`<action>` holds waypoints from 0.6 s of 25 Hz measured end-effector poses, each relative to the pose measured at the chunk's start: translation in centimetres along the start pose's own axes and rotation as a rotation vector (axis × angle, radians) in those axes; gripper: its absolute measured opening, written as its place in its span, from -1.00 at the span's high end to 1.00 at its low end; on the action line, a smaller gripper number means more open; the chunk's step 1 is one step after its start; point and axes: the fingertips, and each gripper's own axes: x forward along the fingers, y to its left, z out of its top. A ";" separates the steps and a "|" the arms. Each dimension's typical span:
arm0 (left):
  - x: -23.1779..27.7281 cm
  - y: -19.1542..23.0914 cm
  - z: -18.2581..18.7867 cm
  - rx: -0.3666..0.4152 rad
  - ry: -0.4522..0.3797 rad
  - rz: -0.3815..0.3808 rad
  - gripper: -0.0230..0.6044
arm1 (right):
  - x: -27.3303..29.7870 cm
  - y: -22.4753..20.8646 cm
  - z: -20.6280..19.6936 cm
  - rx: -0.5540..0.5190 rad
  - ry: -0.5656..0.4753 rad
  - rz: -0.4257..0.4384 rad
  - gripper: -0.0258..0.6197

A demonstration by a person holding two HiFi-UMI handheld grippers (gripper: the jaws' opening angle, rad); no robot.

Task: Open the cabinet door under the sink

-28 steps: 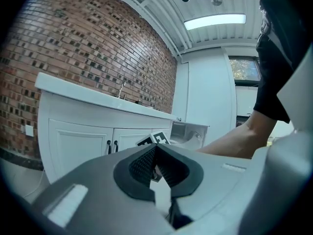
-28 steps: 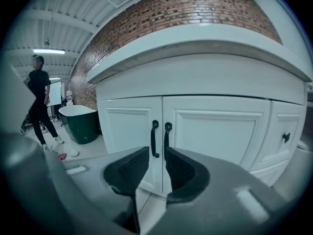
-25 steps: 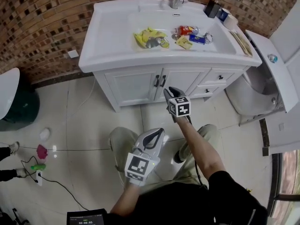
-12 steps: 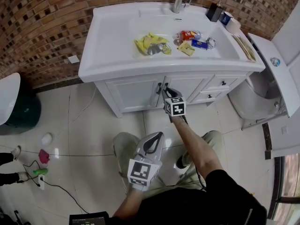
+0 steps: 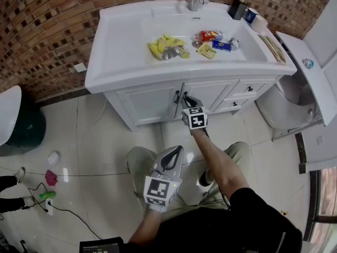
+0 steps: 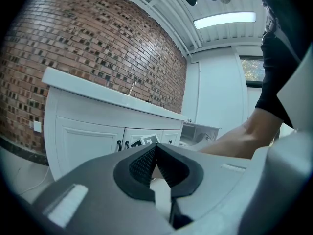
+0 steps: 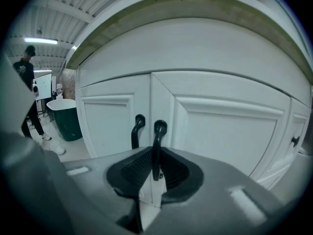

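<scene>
The right gripper [image 7: 154, 156] is closing its jaws onto the black handle [image 7: 159, 129] of the cabinet door [image 7: 230, 131] under the sink [image 5: 126, 51], pinching it and seemingly readying a pull. The left gripper [image 6: 155, 148] is waiting behind, jaws pressed together.

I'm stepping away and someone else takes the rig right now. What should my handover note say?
Right tool: jaws have just been closing, and they look clamped on the handle of the right-hand door.
Left tool: shut, empty, away from the cabinet.
Job's things: both doors under the sink are closed.
Done: handle reached and gripped.
Left: pull the right-hand door open.
</scene>
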 end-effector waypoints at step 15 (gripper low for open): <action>2.2 -2.0 0.0 0.014 0.034 -0.026 0.88 | -5.0 0.8 -2.7 -0.019 -0.027 0.050 0.80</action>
